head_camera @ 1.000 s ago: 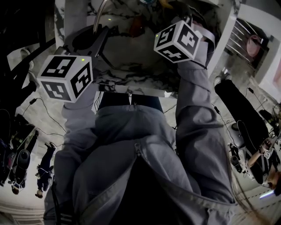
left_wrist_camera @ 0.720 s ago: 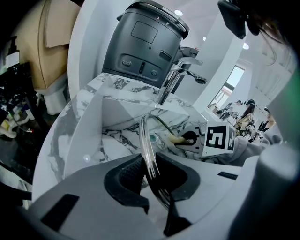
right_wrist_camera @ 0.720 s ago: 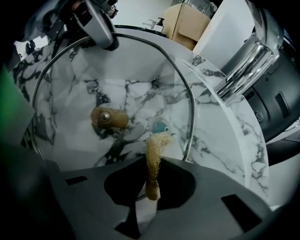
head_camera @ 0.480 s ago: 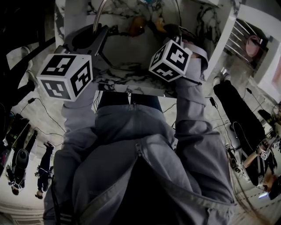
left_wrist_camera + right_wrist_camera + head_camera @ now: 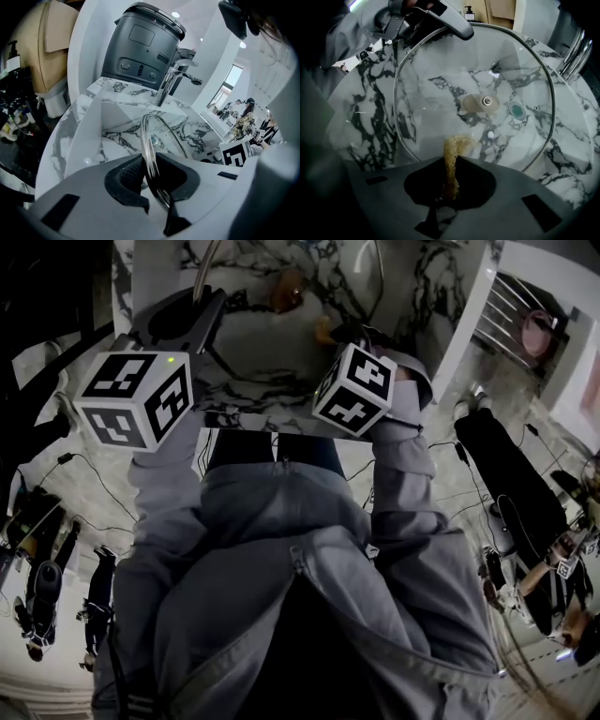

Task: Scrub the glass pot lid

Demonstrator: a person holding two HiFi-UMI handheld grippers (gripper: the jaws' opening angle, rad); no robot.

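Observation:
The glass pot lid has a metal rim and a knob at its middle, and is held tilted over the marble sink. My left gripper is shut on the lid's rim, which runs edge-on between its pads; in the right gripper view it shows at the lid's top edge. My right gripper is shut on a yellow-brown sponge, whose tip lies over the lid's lower part. Whether it touches the glass I cannot tell. In the head view both marker cubes hang over the sink.
A chrome faucet stands at the sink's back, with a dark grey appliance behind it. The drain shows through the glass. The person's grey jacket fills the lower head view, close to the counter's front edge.
The right gripper has moved left and toward the person in the head view, closer to the lid's middle, and tipped further down. The left gripper and the lid have stayed put.

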